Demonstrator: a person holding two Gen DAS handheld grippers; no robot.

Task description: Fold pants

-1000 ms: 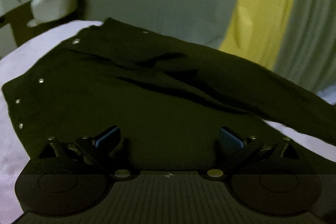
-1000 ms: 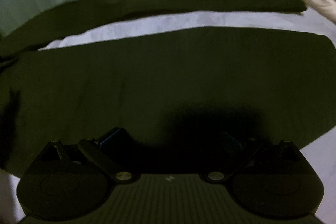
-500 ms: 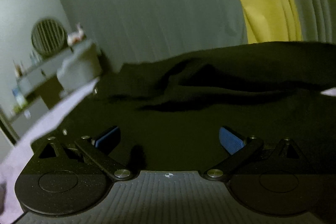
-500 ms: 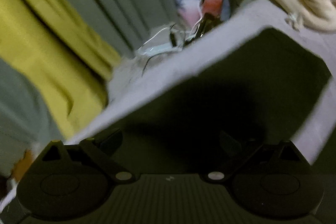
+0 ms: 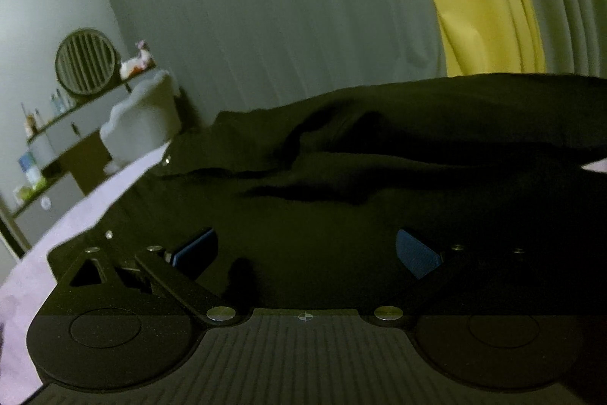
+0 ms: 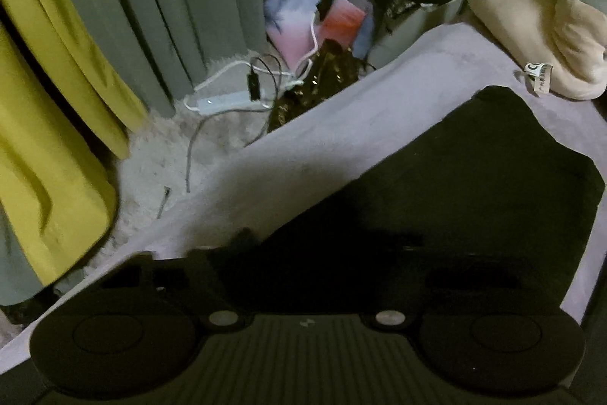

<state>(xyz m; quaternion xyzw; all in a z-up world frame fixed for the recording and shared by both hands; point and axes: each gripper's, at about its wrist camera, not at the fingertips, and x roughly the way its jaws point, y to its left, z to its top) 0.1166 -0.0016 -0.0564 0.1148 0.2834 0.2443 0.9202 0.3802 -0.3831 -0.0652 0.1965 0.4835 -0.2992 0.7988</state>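
Black pants (image 5: 341, 177) lie spread over a lilac bed sheet (image 5: 45, 253), the riveted waist at the left. My left gripper (image 5: 305, 249) hovers low over the waist part, open, its blue pads (image 5: 195, 249) wide apart and holding nothing. In the right wrist view one pant leg's end (image 6: 474, 177) lies near the sheet's (image 6: 341, 120) edge. My right gripper (image 6: 315, 245) points steeply down at the leg's near edge and its jaws are closing. Its fingers are lost against the dark cloth, so whether they pinch it does not show.
A cream plush toy (image 6: 531, 6) sits beyond the leg's end. Past the bed edge, the floor holds cables, a power strip (image 6: 224, 105) and a colourful bag (image 6: 315, 14). Yellow and grey curtains (image 6: 57, 101) hang behind. A white chair (image 5: 144, 116) and shelves stand far left.
The right gripper swept along the leg to its end by the bed edge, rolled, and its fingers drew inward. The left gripper sank closer to the waist and tilted, then held still.
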